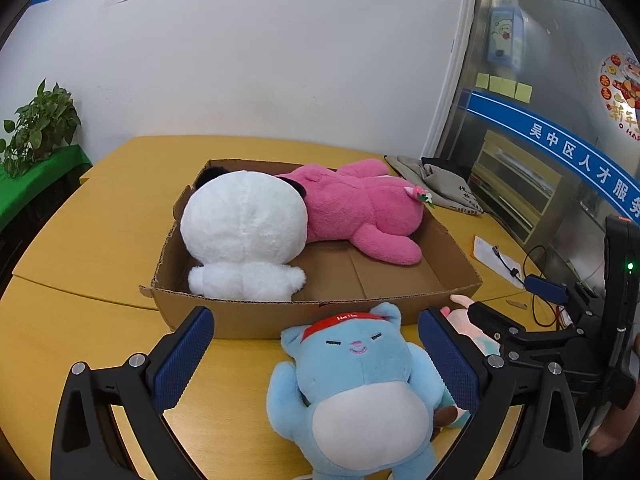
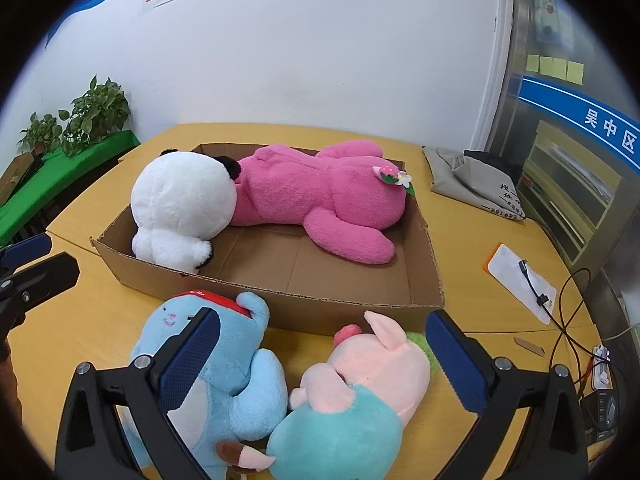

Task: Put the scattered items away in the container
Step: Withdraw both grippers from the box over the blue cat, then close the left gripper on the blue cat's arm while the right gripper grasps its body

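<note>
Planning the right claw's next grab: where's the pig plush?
The pig plush lies on the table outside the box, just before its near wall, between the open right claw's fingers, touching the blue plush on its left.

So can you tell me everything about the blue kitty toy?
The blue cat plush looks soft and fuzzy, with a white belly, closed eyes, a tiny pink smile and a red headband with lettering. It lies on its back on the yellow table, outside the cardboard box, head toward the box's front wall. Its side presses against the pink pig plush. The open left gripper straddles it, not squeezing.
</note>
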Demonstrator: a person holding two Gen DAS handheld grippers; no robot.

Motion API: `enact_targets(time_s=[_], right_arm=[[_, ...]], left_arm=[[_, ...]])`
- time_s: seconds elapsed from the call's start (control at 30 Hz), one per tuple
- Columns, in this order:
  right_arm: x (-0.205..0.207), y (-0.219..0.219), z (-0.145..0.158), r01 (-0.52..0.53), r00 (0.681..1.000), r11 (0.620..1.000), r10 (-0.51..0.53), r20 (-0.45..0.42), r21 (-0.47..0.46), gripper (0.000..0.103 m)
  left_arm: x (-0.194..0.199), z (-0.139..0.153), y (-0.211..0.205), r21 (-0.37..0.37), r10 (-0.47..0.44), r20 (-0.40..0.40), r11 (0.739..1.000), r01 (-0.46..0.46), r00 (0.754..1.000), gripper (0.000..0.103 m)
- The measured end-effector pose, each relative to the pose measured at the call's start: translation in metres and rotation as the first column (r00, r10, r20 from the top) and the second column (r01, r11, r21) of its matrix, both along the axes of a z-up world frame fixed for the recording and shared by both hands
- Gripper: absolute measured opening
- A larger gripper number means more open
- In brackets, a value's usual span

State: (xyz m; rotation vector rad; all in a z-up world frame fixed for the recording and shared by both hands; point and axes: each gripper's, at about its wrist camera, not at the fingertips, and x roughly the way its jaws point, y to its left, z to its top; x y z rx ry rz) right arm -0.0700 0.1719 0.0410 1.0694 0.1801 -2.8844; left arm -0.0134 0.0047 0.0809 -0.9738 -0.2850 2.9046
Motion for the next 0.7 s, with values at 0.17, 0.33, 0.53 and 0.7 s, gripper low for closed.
enact_targets(time_s=[0.17, 0.33, 0.53, 0.7], right_arm=[[0.001, 0.002, -0.001, 0.003, 1.000, 1.000, -0.003, -0.001, -0.001, 0.103], [0.000, 0.003, -0.003, 0.006, 1.000, 1.000, -0.006, 0.003, -0.010, 0.103], [0.002, 0.007, -0.011, -0.041, 0.999, 0.998, 0.042, 0.028, -0.052, 0.103], [0.010, 0.006, -0.035, -0.144, 0.983, 0.983, 0.155, 0.100, -0.114, 0.103]], left_arm=[[-0.002, -0.002, 0.000, -0.001, -0.013, 0.008, 1.000, 0.013, 1.000, 0.103], [-0.004, -0.007, -0.001, 0.007, -0.024, 0.023, 1.000, 0.024, 0.999, 0.103], [-0.008, -0.022, -0.013, 0.095, -0.072, 0.086, 0.993, 0.064, 0.994, 0.103], [-0.012, -0.046, -0.028, 0.172, -0.105, 0.162, 0.982, 0.076, 0.981, 0.103]])
